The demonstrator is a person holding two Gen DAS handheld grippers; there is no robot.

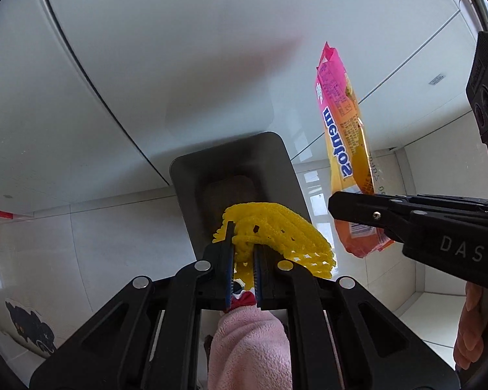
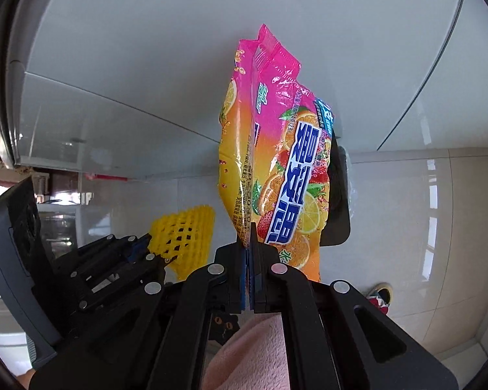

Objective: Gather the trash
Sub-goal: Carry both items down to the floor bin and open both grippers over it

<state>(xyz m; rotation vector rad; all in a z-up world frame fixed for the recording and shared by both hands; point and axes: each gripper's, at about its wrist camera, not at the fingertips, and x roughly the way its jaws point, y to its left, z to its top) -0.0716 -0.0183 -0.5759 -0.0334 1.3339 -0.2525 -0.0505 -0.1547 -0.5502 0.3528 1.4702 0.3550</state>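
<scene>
Pink fleece (image 1: 250, 344) fills our foreground; beyond, bin (image 1: 234, 178). Our right gripper (image 2: 250, 260) clamps the wrapper (image 2: 276, 169), light, slick, crinkly, by its edge; left gripper (image 1: 244, 260) pinches soft, springy yellow net (image 1: 276, 230) above the bin.

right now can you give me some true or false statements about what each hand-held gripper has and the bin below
1. The left hand-held gripper is shut on a yellow foam net. True.
2. The right hand-held gripper is empty. False: it is shut on a pink and orange candy bag.
3. A dark bin with a rectangular rim shows beyond the yellow foam net in the left wrist view. True.
4. The candy bag lies on the floor. False: it is held up in the air by one end.
5. The yellow foam net is already inside the bin. False: it is clamped between the left hand-held gripper's pads.
</scene>
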